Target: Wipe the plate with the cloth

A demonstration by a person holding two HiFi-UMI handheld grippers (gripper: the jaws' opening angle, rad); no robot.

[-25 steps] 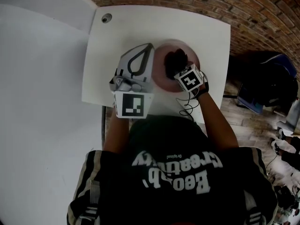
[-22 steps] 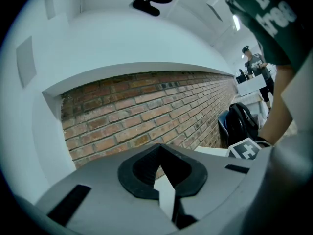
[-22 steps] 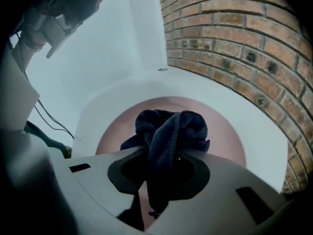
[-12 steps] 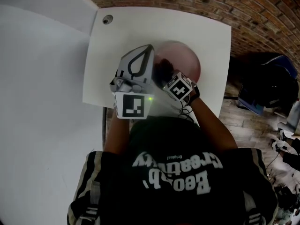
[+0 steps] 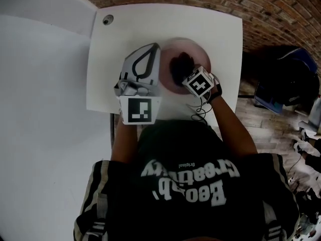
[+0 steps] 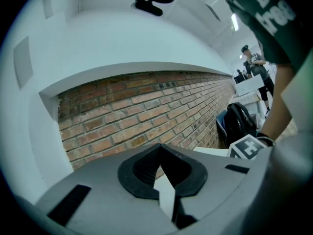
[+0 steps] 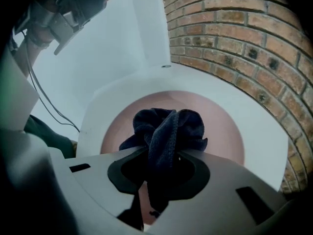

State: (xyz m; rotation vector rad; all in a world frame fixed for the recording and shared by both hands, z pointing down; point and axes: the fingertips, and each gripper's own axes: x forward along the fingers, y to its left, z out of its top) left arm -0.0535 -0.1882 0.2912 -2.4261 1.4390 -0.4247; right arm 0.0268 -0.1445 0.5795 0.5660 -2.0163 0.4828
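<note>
The cloth (image 7: 168, 129), dark blue and bunched into a wad, is clamped in the right gripper (image 7: 165, 166). Its fingers are closed tight on a fold of the fabric. The bulk of the wad stands out just ahead of the fingertips, and a tail hangs down behind them. In the right gripper view the wad is seen against the pink plate (image 7: 217, 119), which lies directly beneath and ahead of those fingers. Bare rim shows to either side of the wad and beyond it. Contact between cloth and plate is judged likely but cannot be confirmed.

From the head view, the cloth (image 5: 179, 64) is seen near the middle of the plate (image 5: 199, 53), with the right gripper (image 5: 188, 76) reaching in from the near edge. The plate rests on the white surface (image 5: 113, 41).

The left gripper (image 5: 150, 56) is held just beside the plate, on the outer side of the right fingers. Whether it touches the rim cannot be told. In its own view the left gripper (image 6: 164, 180) has its fingers drawn together to a thin slit, with nothing between them. They are aimed toward the brick wall (image 6: 146, 106).

The wad has no clear long axis and the plate is round. The coming stroke is therefore judged to depend only on the cloth staying pressed downward ahead of the right fingers while it is swept across the unwiped area. The right hand is the one in place for this.
</note>
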